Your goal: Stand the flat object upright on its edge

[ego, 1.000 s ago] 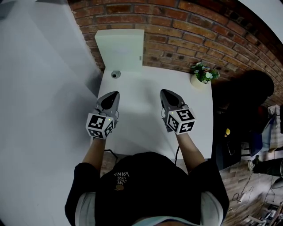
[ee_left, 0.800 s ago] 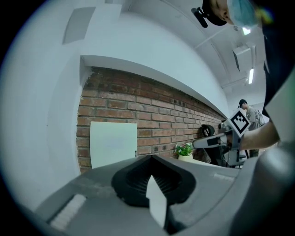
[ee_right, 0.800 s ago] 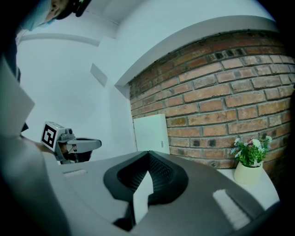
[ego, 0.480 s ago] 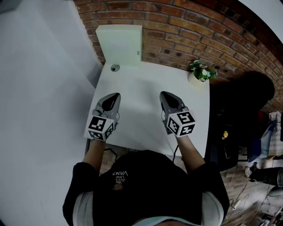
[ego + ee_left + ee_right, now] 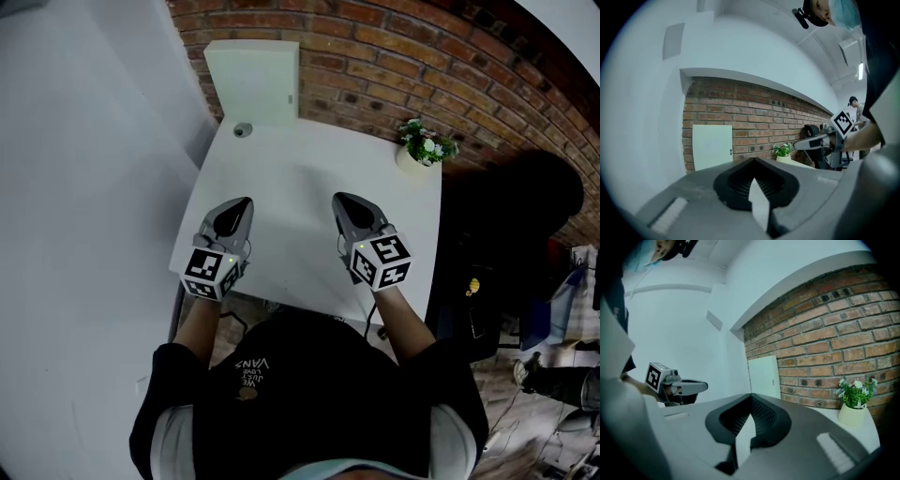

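Observation:
A pale flat panel stands upright at the far left of the white table and leans on the brick wall. It also shows in the left gripper view as the panel and in the right gripper view as the panel. My left gripper and right gripper hover side by side over the table's near half, well short of the panel. Both point toward the wall. The left gripper and the right gripper are shut with nothing between the jaws.
A small potted plant stands at the far right corner. A small round grey thing lies just in front of the panel. A dark bulky shape is beside the table's right edge. A white wall runs along the left.
Both grippers have drawn back toward the table's near edge, so their marker cubes now hang over it. The panel, the plant and the jaws are unchanged.

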### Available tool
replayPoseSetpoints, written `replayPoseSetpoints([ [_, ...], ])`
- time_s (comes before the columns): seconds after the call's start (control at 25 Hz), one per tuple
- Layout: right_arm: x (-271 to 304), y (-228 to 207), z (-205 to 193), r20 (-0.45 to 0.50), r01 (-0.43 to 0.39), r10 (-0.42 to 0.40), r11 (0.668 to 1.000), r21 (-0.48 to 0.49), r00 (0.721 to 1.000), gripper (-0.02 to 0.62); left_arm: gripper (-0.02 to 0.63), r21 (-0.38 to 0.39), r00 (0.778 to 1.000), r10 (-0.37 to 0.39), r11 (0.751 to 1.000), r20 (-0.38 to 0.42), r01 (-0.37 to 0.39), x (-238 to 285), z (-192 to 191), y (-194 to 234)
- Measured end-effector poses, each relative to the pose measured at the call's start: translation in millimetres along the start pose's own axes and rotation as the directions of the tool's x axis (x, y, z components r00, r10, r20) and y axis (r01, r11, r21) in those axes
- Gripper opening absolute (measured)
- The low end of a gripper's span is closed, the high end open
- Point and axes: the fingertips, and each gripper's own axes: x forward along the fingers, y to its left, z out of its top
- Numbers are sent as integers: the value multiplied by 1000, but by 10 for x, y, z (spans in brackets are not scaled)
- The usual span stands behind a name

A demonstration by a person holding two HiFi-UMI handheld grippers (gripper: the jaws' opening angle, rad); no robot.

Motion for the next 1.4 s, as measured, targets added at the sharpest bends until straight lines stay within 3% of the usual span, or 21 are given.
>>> replayPoseSetpoints([
  [0.72,-479,56,-201,-3,-105,105,994,14,994,-3,0,-38,994,108,993,-18,-108,-255,-169,-568],
  [1.4,-876,-45,-339,-2,-111,112,993,33,994,-3,0,-32,986,165,986,-5,-165,-368,-213,-966],
])
